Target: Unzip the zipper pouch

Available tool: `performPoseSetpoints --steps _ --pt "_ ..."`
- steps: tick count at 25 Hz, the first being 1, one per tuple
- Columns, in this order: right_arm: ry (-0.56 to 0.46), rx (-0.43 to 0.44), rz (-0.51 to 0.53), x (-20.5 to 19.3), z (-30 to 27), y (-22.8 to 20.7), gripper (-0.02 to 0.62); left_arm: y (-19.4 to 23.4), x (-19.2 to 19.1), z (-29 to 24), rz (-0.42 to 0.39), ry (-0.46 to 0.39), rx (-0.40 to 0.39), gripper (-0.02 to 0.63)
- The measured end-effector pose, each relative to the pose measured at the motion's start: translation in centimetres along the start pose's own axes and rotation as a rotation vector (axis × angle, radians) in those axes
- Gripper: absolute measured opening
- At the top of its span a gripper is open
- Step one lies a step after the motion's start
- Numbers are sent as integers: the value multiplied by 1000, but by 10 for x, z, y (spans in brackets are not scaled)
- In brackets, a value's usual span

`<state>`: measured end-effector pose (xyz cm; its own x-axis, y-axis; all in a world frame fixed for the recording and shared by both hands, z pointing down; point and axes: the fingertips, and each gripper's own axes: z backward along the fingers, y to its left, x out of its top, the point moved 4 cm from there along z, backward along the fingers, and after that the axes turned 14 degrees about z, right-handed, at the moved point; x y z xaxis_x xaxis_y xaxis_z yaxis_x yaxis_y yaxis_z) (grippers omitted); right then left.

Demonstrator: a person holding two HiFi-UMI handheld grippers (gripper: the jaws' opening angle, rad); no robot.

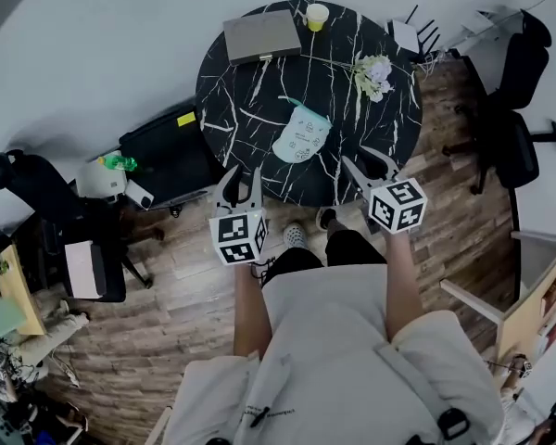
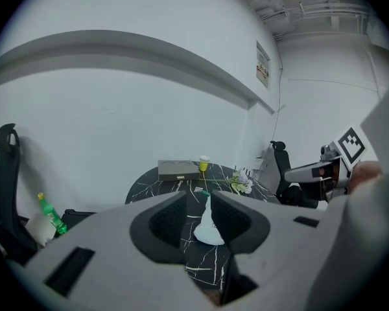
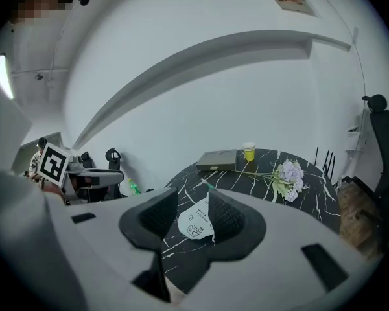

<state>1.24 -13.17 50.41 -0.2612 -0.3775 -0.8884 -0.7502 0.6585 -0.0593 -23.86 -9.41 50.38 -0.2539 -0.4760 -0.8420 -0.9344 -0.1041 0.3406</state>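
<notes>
The pouch (image 1: pixel 301 137) is pale mint-white with small print and a teal zipper end, lying flat near the front of the round black marble table (image 1: pixel 250 91). My left gripper (image 1: pixel 246 172) hovers at the table's near edge, left of the pouch, open and empty. My right gripper (image 1: pixel 363 160) hovers at the near edge, right of it, also open and empty. In the left gripper view the pouch (image 2: pixel 207 230) shows on the table through the gap of the gripper (image 2: pixel 198 193). The right gripper view shows the pouch (image 3: pixel 196 223) beyond the gripper (image 3: pixel 193 190).
At the table's back lie a grey flat case (image 1: pixel 261 35) and a yellow cup (image 1: pixel 317 15); a bunch of pale flowers (image 1: pixel 372 74) lies at the right. Left of the table are a black bag (image 1: pixel 167 151) and green bottle (image 1: pixel 120 162). Office chairs (image 1: pixel 519 109) stand around.
</notes>
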Motion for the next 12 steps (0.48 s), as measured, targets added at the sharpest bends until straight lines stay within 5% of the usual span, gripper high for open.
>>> performPoseSetpoints --steps 12 --pt "35 109 -43 4 -77 -59 154 -17 37 -77 -41 21 0 123"
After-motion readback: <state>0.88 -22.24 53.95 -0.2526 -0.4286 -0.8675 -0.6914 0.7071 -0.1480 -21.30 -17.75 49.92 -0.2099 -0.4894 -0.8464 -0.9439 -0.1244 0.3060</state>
